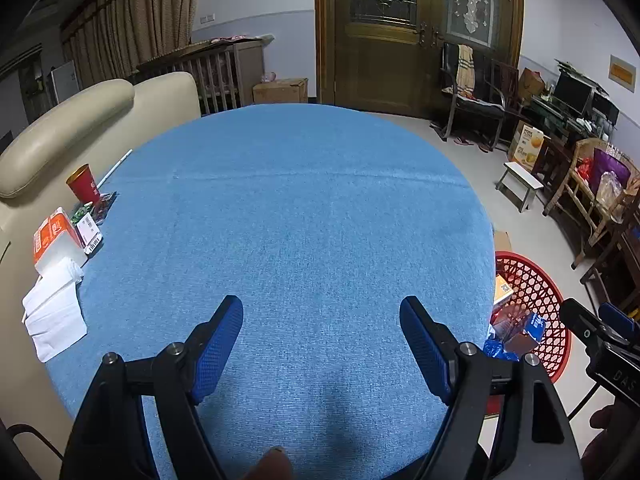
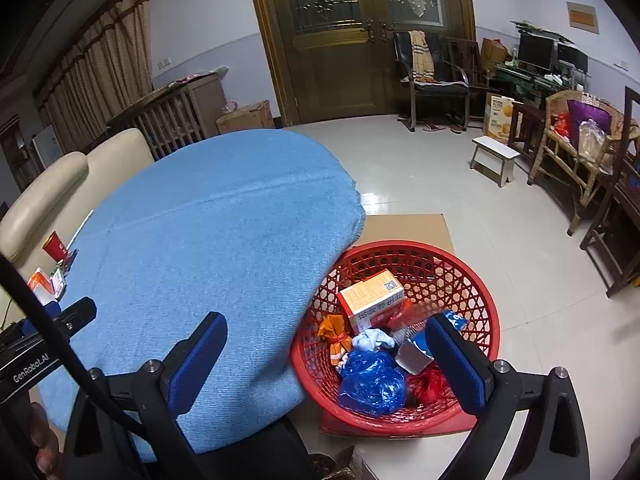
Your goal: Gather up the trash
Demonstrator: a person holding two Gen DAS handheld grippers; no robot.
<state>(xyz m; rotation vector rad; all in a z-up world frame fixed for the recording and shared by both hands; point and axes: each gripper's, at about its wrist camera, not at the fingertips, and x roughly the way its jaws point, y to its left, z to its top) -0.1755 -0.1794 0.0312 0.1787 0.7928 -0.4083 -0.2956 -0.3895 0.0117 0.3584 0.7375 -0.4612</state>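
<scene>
- Left wrist view: a blue-clothed table point(image 1: 304, 216) fills the room's foreground. The left gripper point(image 1: 322, 344) hovers over bare cloth, jaws spread, grasping nothing.
- Remaining trash sits at the far left edge: a red cup point(image 1: 84, 183), an orange-and-white box point(image 1: 54, 240), small packets point(image 1: 90, 222) and white tissue point(image 1: 54, 316). Reaching there could tip the cup off the edge.
- Right wrist view: the right gripper point(image 2: 326, 360) is spread and empty above the red basket point(image 2: 476, 292).
- The basket holds an orange carton point(image 2: 370, 298), a blue bag point(image 2: 372, 380) and what looks like crumpled wrappers.
</scene>
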